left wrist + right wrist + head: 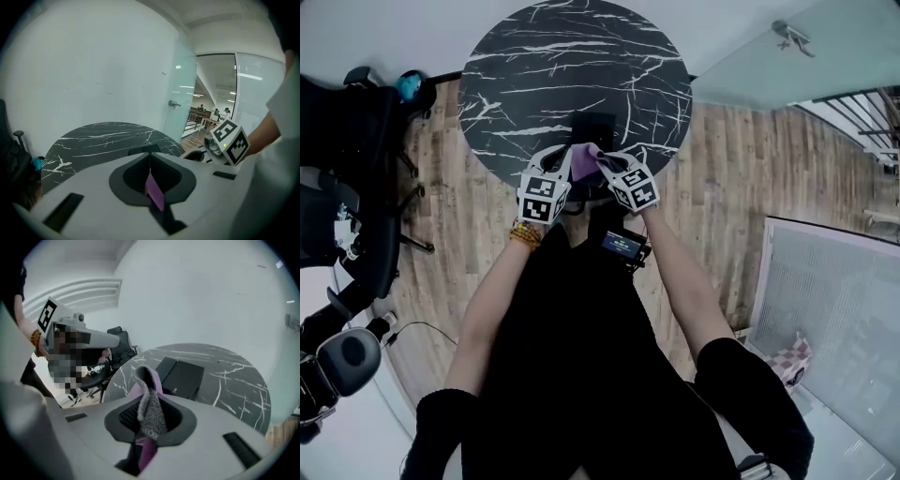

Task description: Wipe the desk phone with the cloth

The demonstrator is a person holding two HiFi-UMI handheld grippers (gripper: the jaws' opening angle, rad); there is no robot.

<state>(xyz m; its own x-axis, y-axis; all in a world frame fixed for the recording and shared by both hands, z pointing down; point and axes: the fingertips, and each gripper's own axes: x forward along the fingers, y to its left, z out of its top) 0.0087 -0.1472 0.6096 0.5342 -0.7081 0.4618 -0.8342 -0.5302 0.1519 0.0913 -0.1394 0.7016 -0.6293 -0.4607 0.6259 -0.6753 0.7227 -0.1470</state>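
In the head view we count one round desk (534, 56). One phone (592, 125) sits on it toward its 6 o'clock edge. One purple cloth (583, 159) hangs at the phone's 6 o'clock, held from both sides. There are two hand-held grippers, the left (553, 180) at the cloth's 7 o'clock and the right (621, 173) at its 4 o'clock. We cannot tell here whether the cloth touches the phone.

In the left gripper view the left hand-held gripper (152, 183) has its jaws closed on a thin purple edge of the cloth (154, 193). The desk (93, 136) lies beyond at 12 o'clock, with the other gripper (228, 140) at 2 o'clock.

In the right gripper view the right hand-held gripper (147, 420) is clamped on a thick grey-and-purple fold of the cloth (149, 401). The phone (183, 376) lies beyond at 1 o'clock, apart from the cloth.

We judge that the cloth is picked up and brought close, and that the wiping itself is not yet done.
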